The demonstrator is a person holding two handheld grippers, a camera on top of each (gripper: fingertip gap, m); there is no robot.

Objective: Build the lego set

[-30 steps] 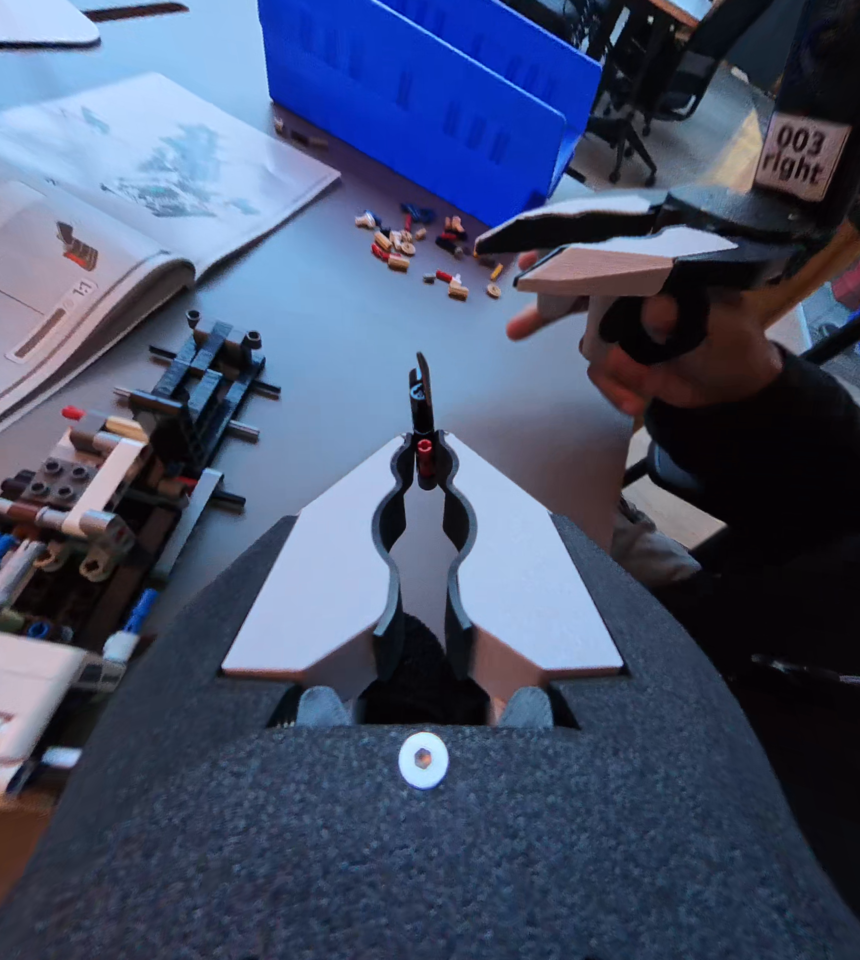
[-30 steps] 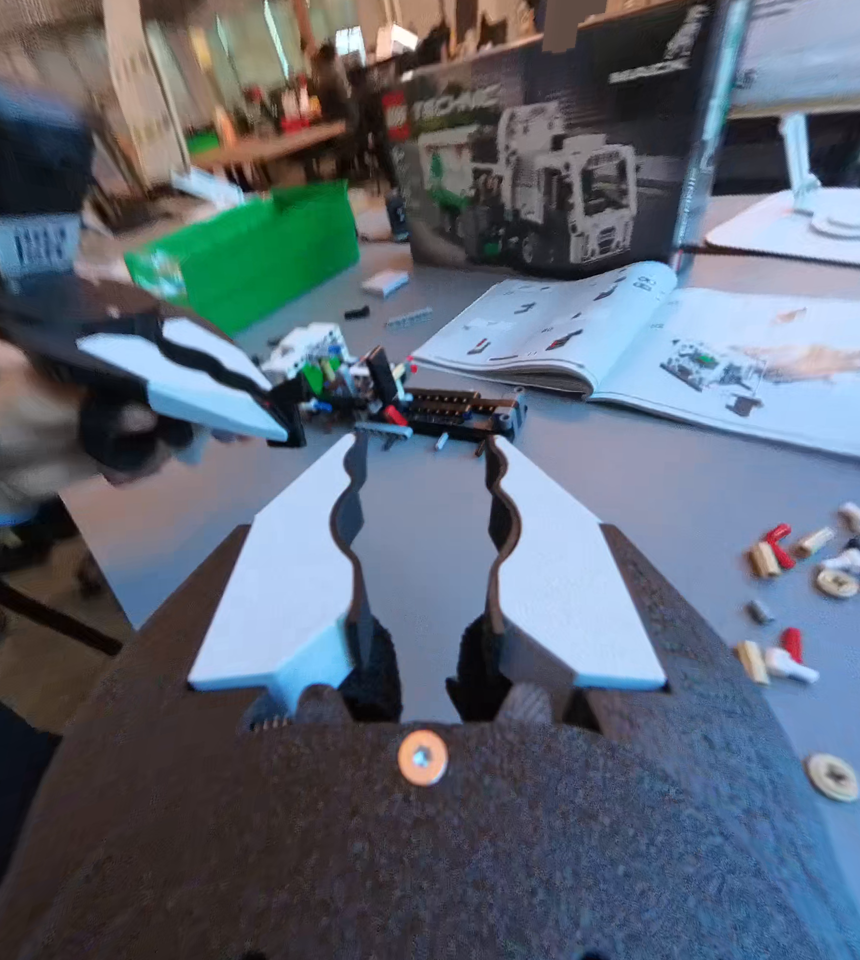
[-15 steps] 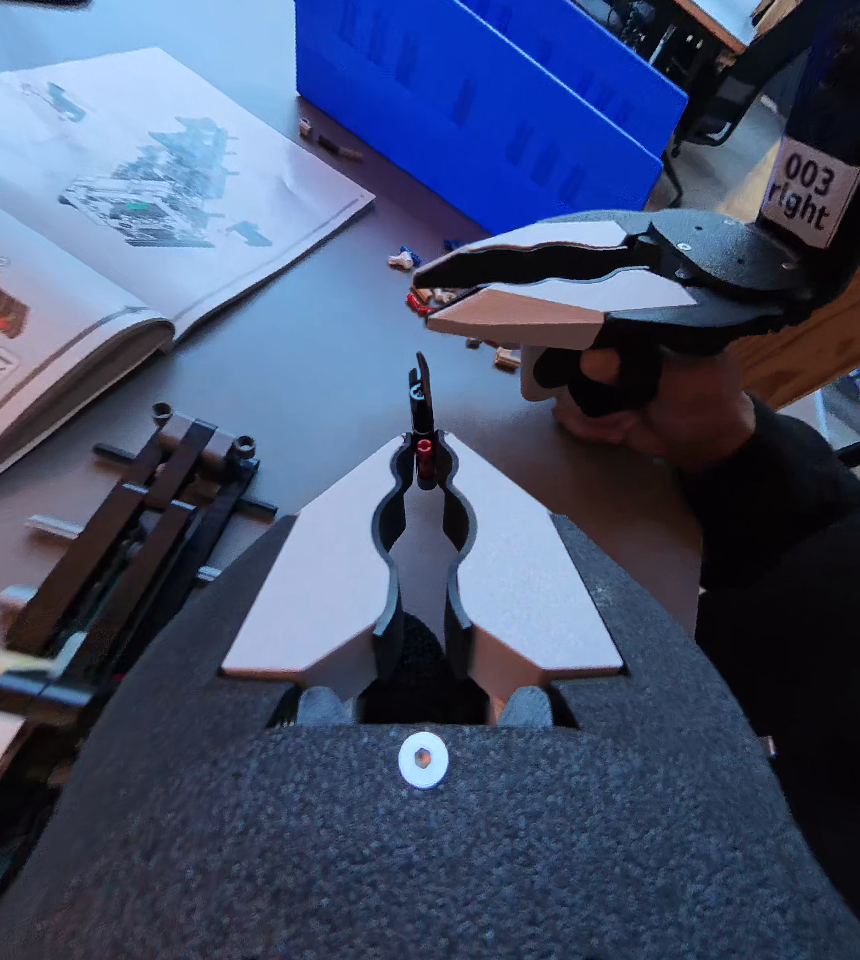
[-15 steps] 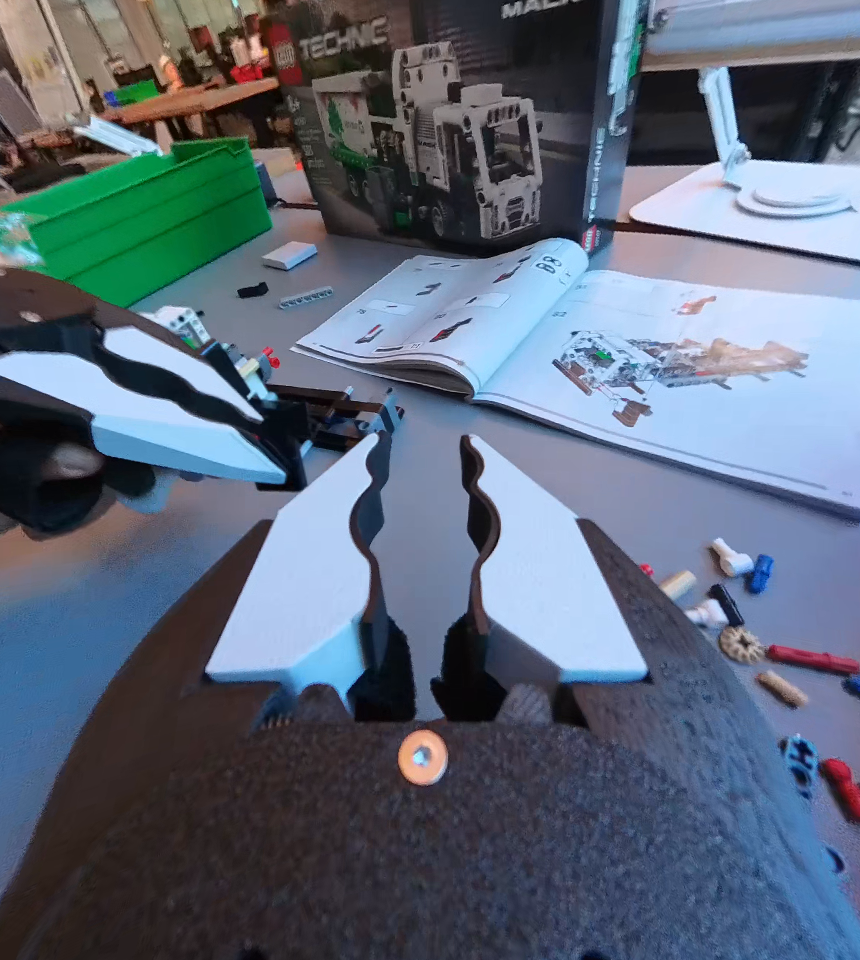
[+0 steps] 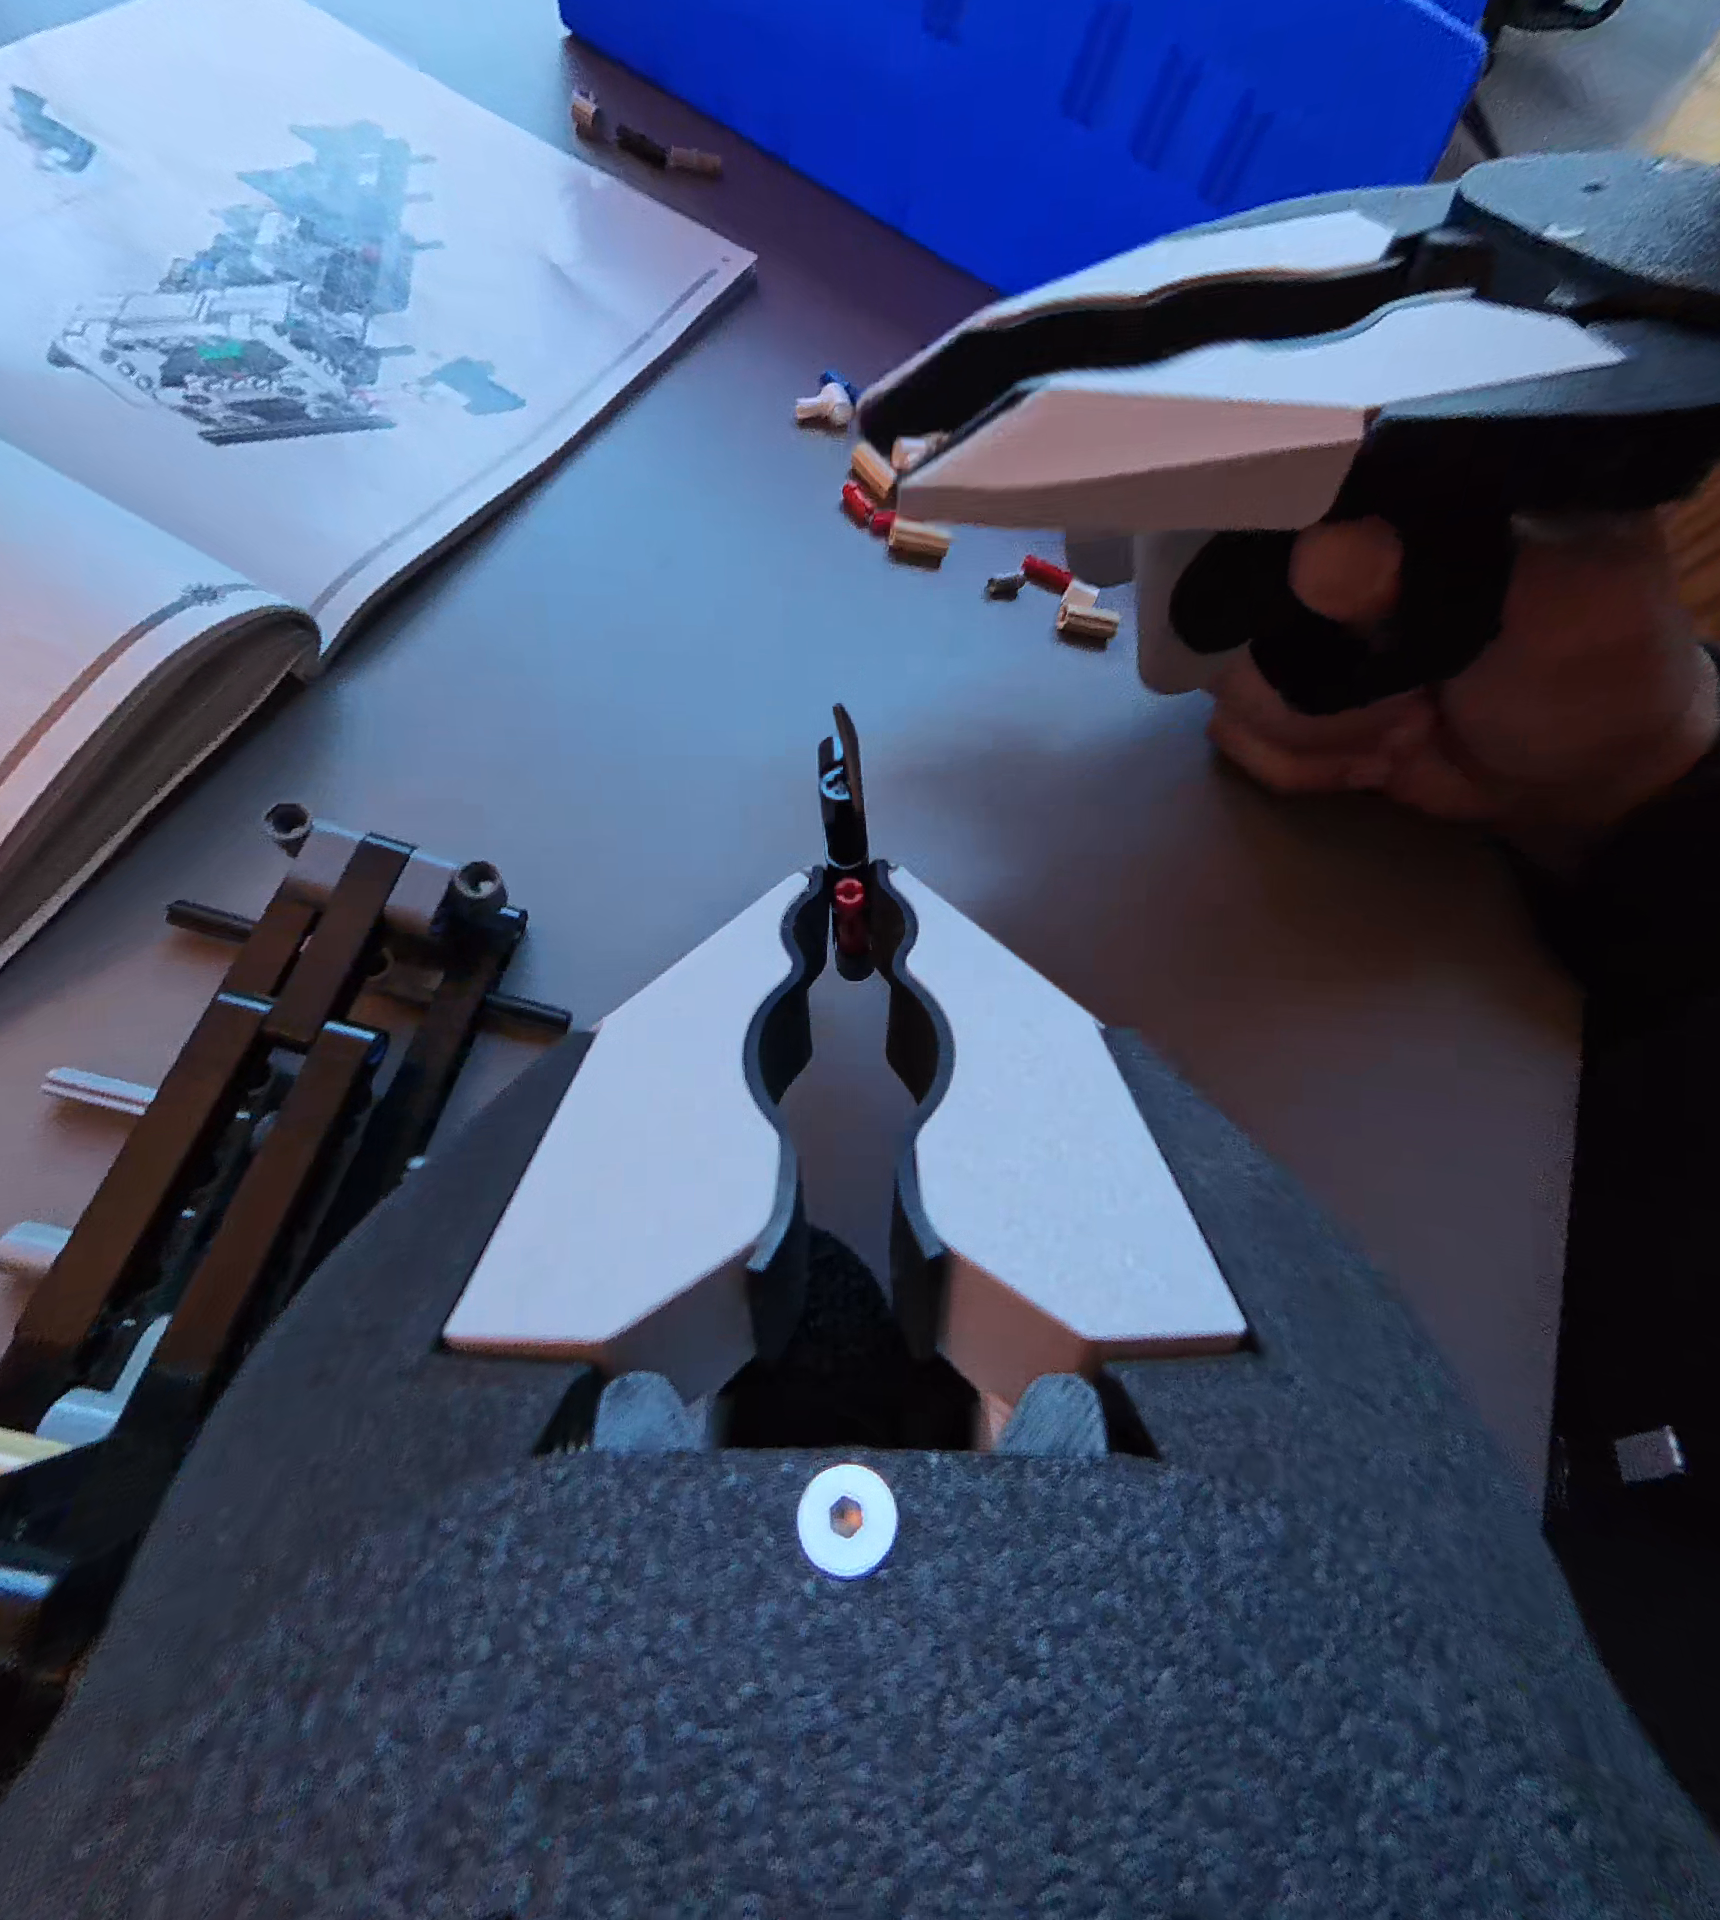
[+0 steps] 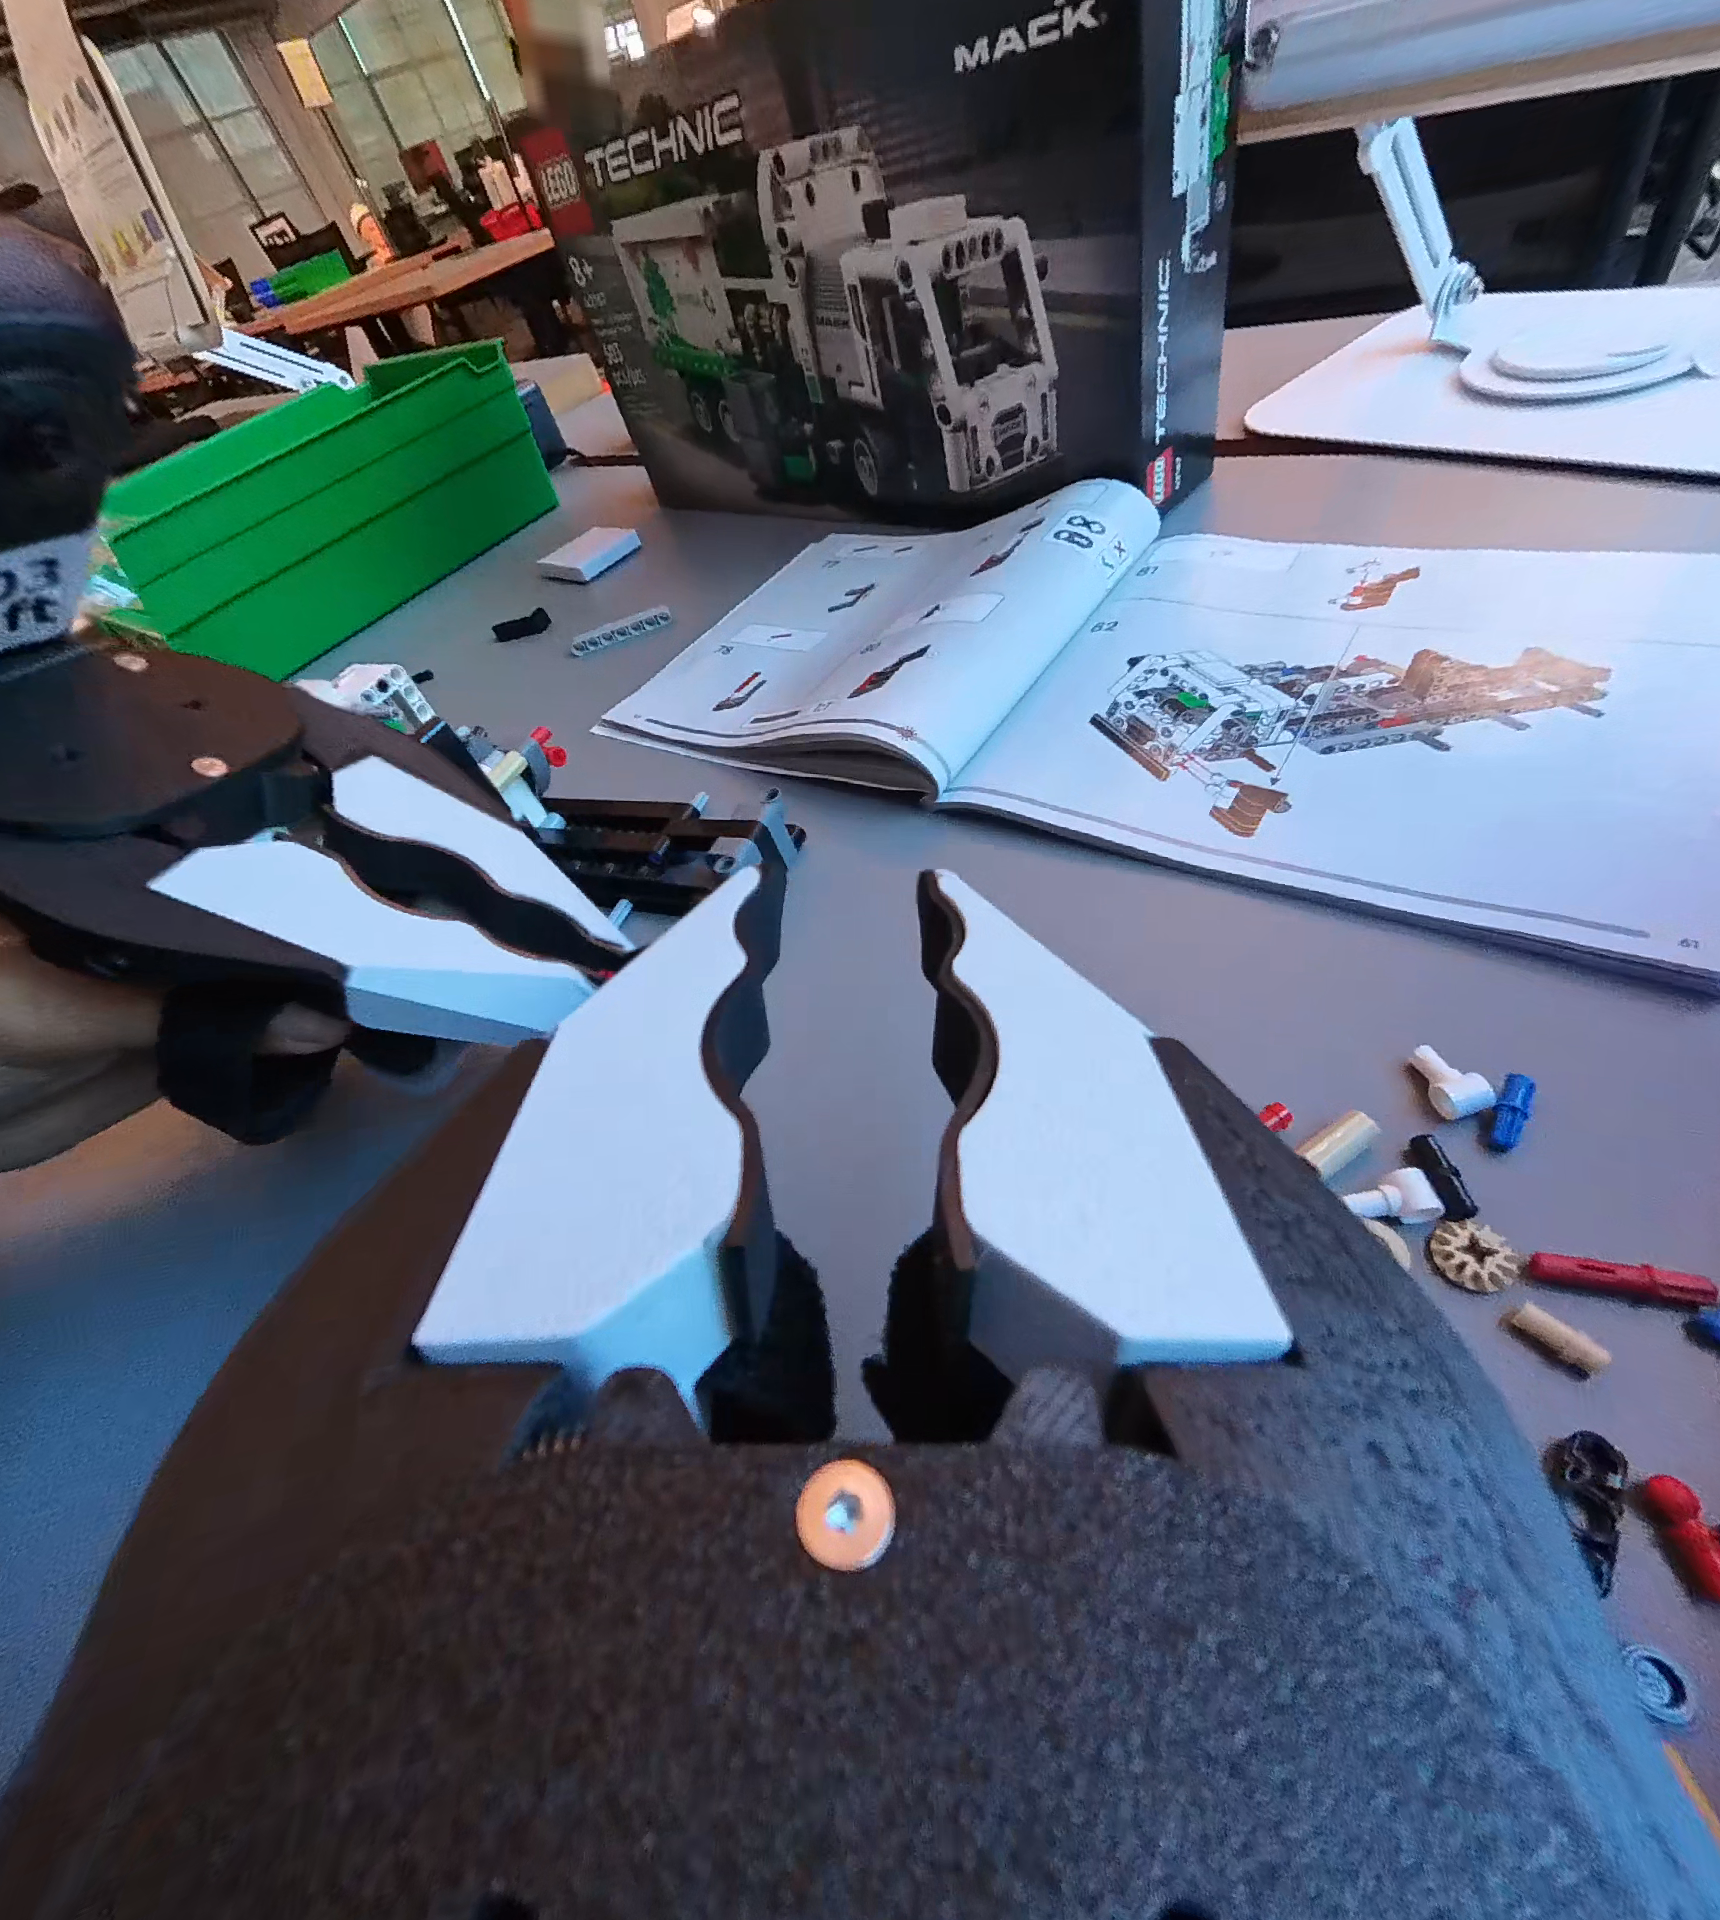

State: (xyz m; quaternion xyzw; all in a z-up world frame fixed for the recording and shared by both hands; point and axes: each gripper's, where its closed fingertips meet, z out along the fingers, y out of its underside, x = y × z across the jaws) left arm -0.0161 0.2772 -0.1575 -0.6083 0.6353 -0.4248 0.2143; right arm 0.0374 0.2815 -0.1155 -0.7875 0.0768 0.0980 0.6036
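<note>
My left gripper (image 5: 848,896) is shut on a small black lego piece with a red pin (image 5: 843,800) and holds it upright above the dark table. My right gripper (image 6: 843,896) is open and empty; in the left wrist view it (image 5: 882,452) hovers over the loose pieces, up and to the right of the held piece. In the right wrist view the left gripper (image 6: 607,964) sits just left of my right fingers, and its held piece is hidden. The black lego chassis (image 5: 264,1039) lies on the table left of the left gripper; it also shows in the right wrist view (image 6: 648,842).
An open instruction booklet (image 6: 1251,727) lies past the chassis. Small loose pieces (image 6: 1458,1195) are scattered at the right. The lego box (image 6: 887,260), a green bin (image 6: 336,509) and a white stand base (image 6: 1562,384) are at the back. A blue bin (image 5: 1043,104) stands beyond the pieces. The gap from one gripper's tips to the other's is roughly 7 centimetres.
My right gripper has moved in toward the left gripper and its jaws have narrowed. The left gripper has kept hold of the black piece and shifted forward past the chassis.
</note>
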